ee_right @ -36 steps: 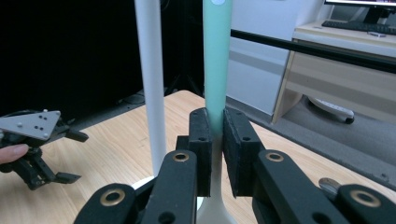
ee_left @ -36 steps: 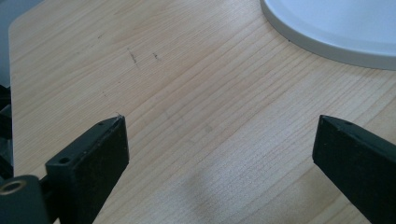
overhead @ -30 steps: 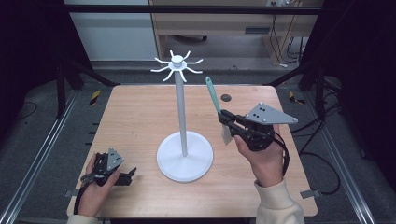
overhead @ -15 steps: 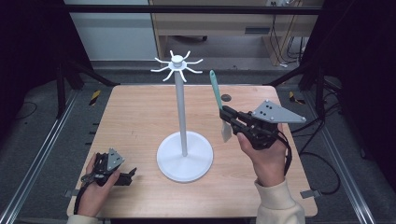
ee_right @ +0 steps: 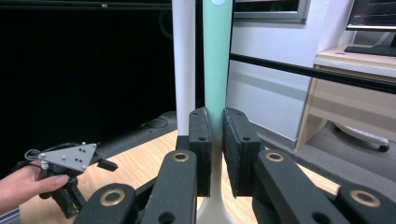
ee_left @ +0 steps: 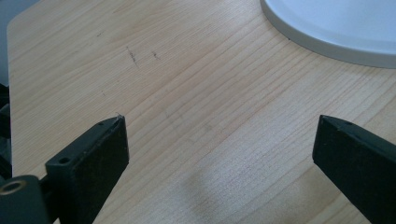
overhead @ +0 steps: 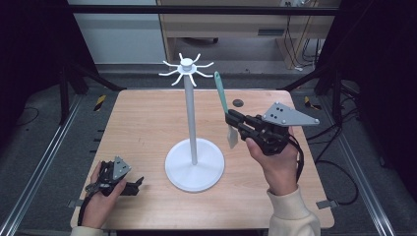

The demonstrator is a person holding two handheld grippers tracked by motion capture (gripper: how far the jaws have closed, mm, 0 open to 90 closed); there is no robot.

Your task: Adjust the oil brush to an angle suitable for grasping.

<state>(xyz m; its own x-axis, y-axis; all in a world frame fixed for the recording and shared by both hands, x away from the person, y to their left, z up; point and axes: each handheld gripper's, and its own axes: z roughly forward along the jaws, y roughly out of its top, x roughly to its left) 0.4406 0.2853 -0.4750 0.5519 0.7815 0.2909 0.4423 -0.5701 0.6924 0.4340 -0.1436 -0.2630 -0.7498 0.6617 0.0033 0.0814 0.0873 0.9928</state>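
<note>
A white stand [overhead: 191,118] with a round base [overhead: 194,167] and a ring of hooks [overhead: 187,68] at its top rises from the middle of the wooden table [overhead: 147,123]. Just right of the pole, my right gripper [overhead: 230,118] is shut on a spatula, held above the table. Its green handle [overhead: 221,93] points up toward the hooks and its pale blade [overhead: 232,138] hangs below the jaws. In the right gripper view the handle [ee_right: 217,60] sits between the pads [ee_right: 201,140], beside the pole [ee_right: 183,60]. My left gripper [overhead: 136,184] lies on the table front left, open and empty [ee_left: 219,135].
A small dark disc [overhead: 238,103] lies on the table behind the spatula. The stand's base edge [ee_left: 336,28] sits just beyond the left jaws. Metal rails [overhead: 39,162] run along both table sides, and a desk [overhead: 221,24] stands behind.
The right gripper has lifted the spatula slightly, and its handle tip now sits a little higher near the hooks. The left gripper has stayed put.
</note>
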